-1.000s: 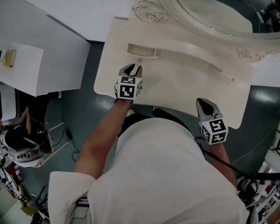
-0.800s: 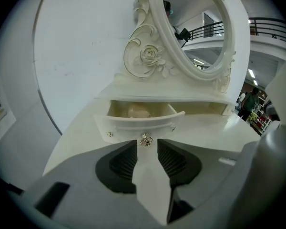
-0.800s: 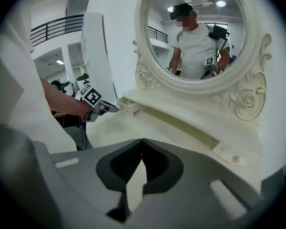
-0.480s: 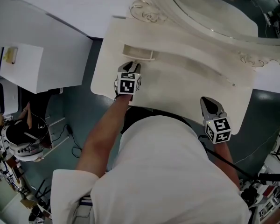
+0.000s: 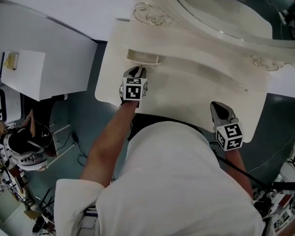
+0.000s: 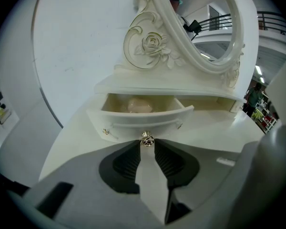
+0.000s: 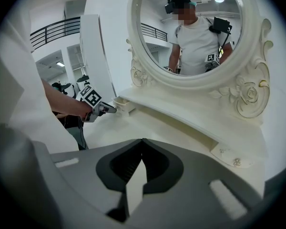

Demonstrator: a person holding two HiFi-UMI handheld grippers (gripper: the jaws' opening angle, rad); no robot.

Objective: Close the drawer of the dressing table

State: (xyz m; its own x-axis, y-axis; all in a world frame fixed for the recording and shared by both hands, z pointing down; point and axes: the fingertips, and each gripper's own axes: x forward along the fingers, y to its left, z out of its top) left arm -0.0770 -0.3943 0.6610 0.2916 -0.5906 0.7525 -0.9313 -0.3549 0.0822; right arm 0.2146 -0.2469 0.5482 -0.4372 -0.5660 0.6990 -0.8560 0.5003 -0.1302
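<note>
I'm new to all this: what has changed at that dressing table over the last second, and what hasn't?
The left gripper has come down and forward to the open drawer. Its jaws are closing with the knob at their tips. Unchanged: the drawer is still pulled out, and the right gripper stays shut, roughly where it was, over the front of the dressing table.

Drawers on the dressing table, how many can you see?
2: the open drawer on the left, the shut drawer on the right. Others may be hidden.
</note>
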